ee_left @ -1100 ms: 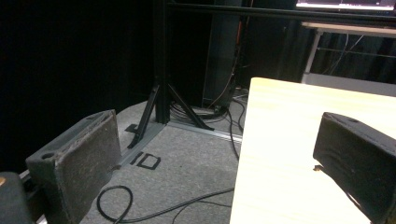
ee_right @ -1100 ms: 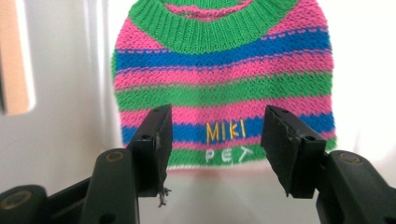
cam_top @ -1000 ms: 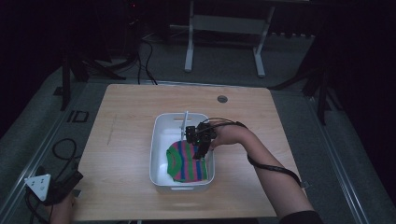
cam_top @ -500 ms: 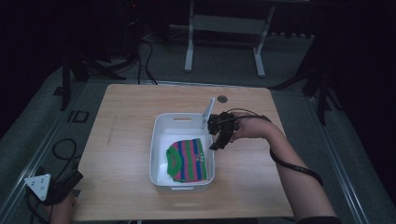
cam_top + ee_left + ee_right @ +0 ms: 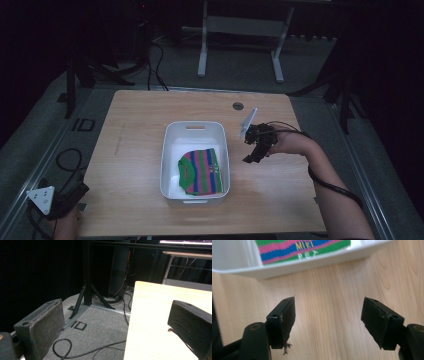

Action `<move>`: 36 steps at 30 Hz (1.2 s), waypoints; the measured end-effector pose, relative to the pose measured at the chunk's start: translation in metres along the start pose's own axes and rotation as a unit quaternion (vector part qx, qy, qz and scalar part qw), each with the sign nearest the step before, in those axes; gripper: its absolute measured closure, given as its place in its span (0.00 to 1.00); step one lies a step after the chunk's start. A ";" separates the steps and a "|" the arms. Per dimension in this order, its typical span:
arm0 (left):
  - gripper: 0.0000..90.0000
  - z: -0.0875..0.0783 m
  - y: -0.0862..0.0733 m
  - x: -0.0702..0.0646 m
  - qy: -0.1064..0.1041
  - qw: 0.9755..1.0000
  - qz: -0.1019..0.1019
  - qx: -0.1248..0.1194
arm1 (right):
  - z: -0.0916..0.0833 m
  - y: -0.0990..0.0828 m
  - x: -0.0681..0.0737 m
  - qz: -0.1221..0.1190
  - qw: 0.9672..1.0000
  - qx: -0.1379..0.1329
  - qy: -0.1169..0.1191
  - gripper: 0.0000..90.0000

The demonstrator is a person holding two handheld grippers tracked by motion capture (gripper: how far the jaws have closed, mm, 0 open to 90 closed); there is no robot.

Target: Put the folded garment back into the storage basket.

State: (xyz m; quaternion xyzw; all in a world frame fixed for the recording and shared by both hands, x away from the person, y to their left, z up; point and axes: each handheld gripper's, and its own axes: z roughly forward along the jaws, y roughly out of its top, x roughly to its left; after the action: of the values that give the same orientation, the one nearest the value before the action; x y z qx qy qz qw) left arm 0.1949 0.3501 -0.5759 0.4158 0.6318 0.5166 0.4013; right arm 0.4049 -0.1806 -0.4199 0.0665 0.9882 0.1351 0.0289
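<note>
Right gripper view: right gripper [image 5: 328, 322] empty.

A small knitted sweater with green, pink and blue stripes [image 5: 200, 171] is lying flat and folded inside a white plastic tub [image 5: 195, 128]. It is sitting at the tub's near end, with yellow letters showing on it.
</note>
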 end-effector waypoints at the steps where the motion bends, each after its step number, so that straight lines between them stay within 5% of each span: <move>1: 0.02 0.000 0.000 0.000 0.000 1.000 0.000 0.000 | 0.001 -0.004 0.000 0.004 1.000 -0.003 -0.006 0.30; 7: 0.02 0.000 0.000 0.000 0.000 1.000 0.000 0.000 | 0.010 -0.028 0.001 0.029 0.999 -0.018 -0.005 0.25; 12: 0.02 0.000 0.000 0.000 0.000 1.000 0.003 0.000 | 0.020 -0.060 -0.004 0.082 0.995 -0.060 -0.013 0.19; 16: 0.02 0.000 0.000 0.000 0.000 1.000 0.003 0.000 | 0.024 -0.085 -0.006 0.117 0.988 -0.095 -0.010 0.14; 20: 0.02 0.000 0.000 0.000 0.001 1.000 0.003 0.000 | 0.029 -0.107 -0.003 0.150 0.978 -0.133 -0.053 0.12; 24: 0.02 0.000 0.000 0.000 0.001 1.000 0.001 0.000 | 0.038 -0.127 -0.002 0.192 0.965 -0.152 -0.094 0.12; 29: 0.02 0.000 0.000 0.000 0.001 1.000 0.001 0.000 | 0.047 -0.152 -0.001 0.257 0.938 -0.191 -0.132 0.12; 31: 0.02 0.000 0.000 0.000 0.001 1.000 0.001 0.000 | 0.052 -0.160 0.000 0.273 0.930 -0.193 -0.153 0.12; 36: 0.02 0.000 0.000 0.000 0.001 1.000 0.001 0.000 | 0.060 -0.177 0.010 0.325 0.897 -0.214 -0.208 0.12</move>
State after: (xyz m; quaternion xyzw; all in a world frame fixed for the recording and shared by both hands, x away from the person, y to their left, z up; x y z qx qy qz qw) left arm 0.1950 0.3499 -0.5759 0.4159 0.6319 0.5172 0.4002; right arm 0.3774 -0.3326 -0.5263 0.4028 0.8301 0.3285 0.2020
